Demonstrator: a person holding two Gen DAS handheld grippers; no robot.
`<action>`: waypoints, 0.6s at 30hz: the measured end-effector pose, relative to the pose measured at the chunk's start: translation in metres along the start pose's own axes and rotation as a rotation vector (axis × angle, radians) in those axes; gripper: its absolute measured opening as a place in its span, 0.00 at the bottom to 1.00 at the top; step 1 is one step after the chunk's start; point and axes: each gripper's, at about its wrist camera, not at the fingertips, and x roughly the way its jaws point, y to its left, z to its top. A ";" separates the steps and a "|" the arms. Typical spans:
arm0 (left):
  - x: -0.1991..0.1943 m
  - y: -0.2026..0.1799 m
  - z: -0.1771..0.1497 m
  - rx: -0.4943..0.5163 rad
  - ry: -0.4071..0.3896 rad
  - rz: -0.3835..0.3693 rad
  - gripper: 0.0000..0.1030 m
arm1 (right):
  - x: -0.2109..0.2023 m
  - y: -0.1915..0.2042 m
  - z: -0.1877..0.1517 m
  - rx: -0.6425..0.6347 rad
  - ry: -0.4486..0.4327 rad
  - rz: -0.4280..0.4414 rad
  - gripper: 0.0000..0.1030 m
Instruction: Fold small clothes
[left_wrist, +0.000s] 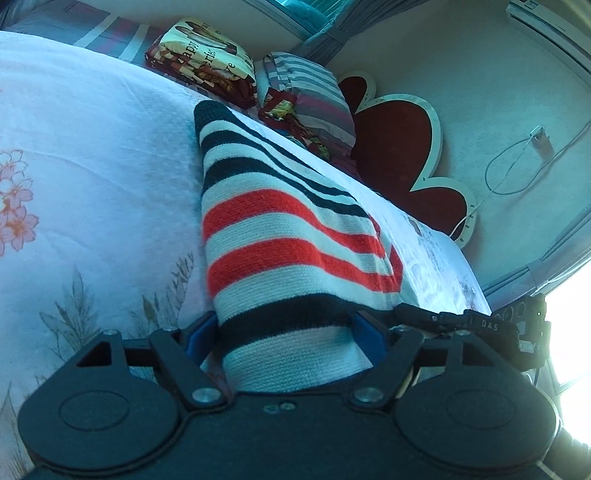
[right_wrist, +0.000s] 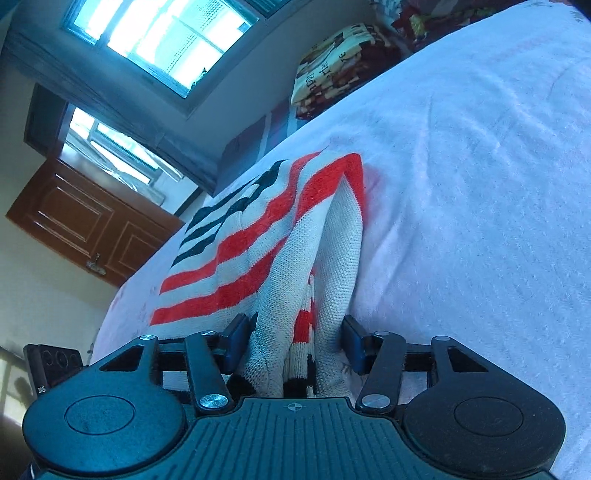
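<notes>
left gripper (left_wrist: 282, 332), bottom centre: blue fingers (left_wrist: 197, 338) pinching the striped knit garment (left_wrist: 295, 243). right gripper (right_wrist: 293, 341), bottom centre: fingers closed on a bunched fold of it. garment extends up mid-frame over the white bed (left_wrist: 92, 147); folded clothes (left_wrist: 207, 62) at top.

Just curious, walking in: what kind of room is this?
Most likely a bedroom: a bed with a floral bedspread, striped pillows against a padded red headboard, and a wooden door.
</notes>
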 end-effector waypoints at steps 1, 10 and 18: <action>-0.001 0.001 0.000 0.002 0.003 -0.003 0.72 | -0.003 -0.004 0.002 0.016 0.002 0.018 0.52; 0.009 -0.009 0.004 0.025 0.003 0.048 0.75 | 0.004 -0.001 0.002 -0.008 -0.023 0.002 0.45; 0.017 -0.028 0.007 0.082 0.016 0.148 0.65 | 0.013 0.023 -0.009 -0.076 -0.041 -0.092 0.51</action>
